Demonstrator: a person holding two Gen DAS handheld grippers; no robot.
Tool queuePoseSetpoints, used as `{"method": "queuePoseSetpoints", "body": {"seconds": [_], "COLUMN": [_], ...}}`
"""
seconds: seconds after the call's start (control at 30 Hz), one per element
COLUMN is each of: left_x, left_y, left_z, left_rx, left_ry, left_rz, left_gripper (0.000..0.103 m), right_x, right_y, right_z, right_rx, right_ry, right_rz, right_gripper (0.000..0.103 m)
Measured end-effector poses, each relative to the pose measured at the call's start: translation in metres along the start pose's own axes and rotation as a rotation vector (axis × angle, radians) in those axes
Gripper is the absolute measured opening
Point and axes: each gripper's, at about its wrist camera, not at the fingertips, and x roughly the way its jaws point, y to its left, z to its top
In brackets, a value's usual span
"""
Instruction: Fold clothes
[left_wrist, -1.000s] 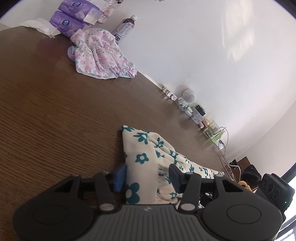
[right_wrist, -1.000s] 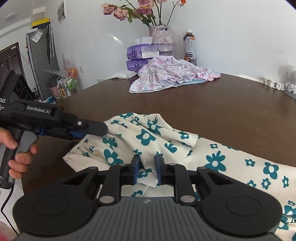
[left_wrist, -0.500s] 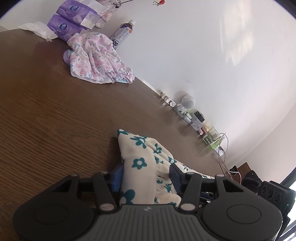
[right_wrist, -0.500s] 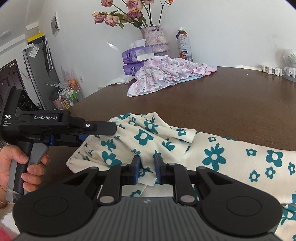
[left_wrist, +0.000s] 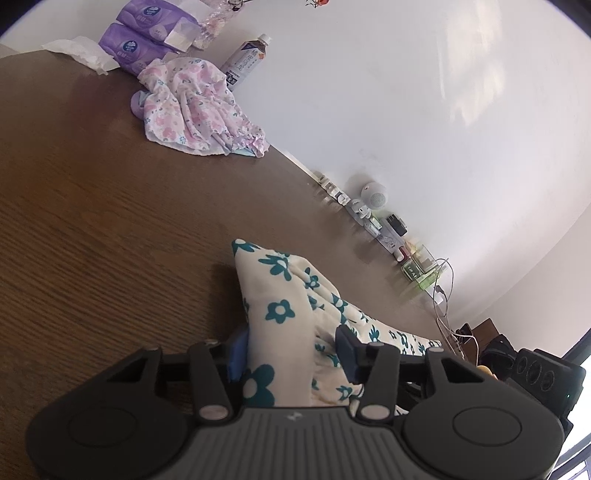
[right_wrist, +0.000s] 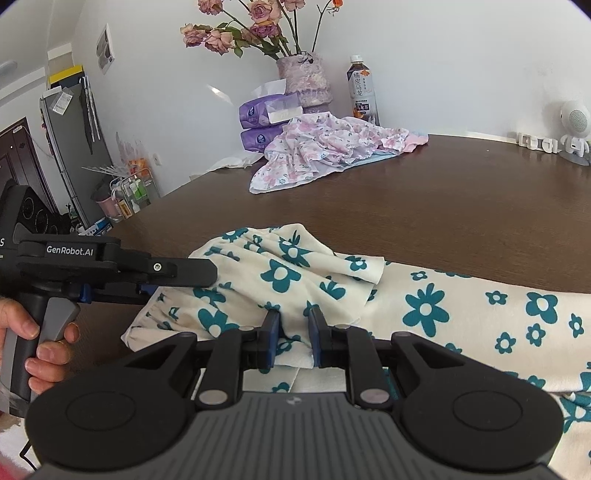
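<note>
While both our grippers pinch the cream garment with teal flowers (right_wrist: 295, 273) at the table's (right_wrist: 443, 206) near edge, left gripper (left_wrist: 291, 354) and right gripper (right_wrist: 293, 328) each clamped on gathered cloth, we judge a fold underway; next, carry the held edge across evenly. Since a second ago, the cloth bunched higher.

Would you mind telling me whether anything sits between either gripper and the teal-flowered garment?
Nothing visible does. Both the left gripper and the right gripper already have the cream, teal-flowered garment between their fingers. The pink floral garment lies apart, farther back on the table.
</note>
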Motion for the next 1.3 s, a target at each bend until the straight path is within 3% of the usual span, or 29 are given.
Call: {"method": "queuePoseSetpoints", "body": {"seconds": [0.17,0.27,0.47,0.7,1.03,1.3], "left_x": [0.002,0.0,-0.002,0.004,0.018,0.034], "left_y": [0.004,-0.003,-0.034,-0.054,-0.091,-0.131], "left_z": [0.001,0.001,0.004,0.011,0.026,0.013], "left_rx": [-0.057,-0.024,0.178,0.33,0.606,0.869], "left_ry": [-0.029,-0.042,-0.064,-0.051,-0.029,-0.026], "left_rz": [0.015,0.031,0.107,0.187,0.318,0.43], "left_gripper": [0.036,0.032,0.029,0.029,0.029,0.029], "right_x": [0.0,0.0,-0.005,-0.027,-0.064,-0.087], "right_y": [-0.002,-0.001,0.007,-0.011,-0.041,-0.064], "right_z": [0.0,-0.001,-0.004,-0.008,-0.022,-0.038], "right_rx": [0.009,0.011,-0.013,0.056,0.102,0.119], "right_ry": [-0.001,-0.003,-0.029,-0.068,-0.098,-0.1], "right_rz": [0.006,0.005,-0.024,-0.035,-0.114,-0.176], "right_gripper": [0.017,0.017,0.018,0.027,0.027,0.027]}}
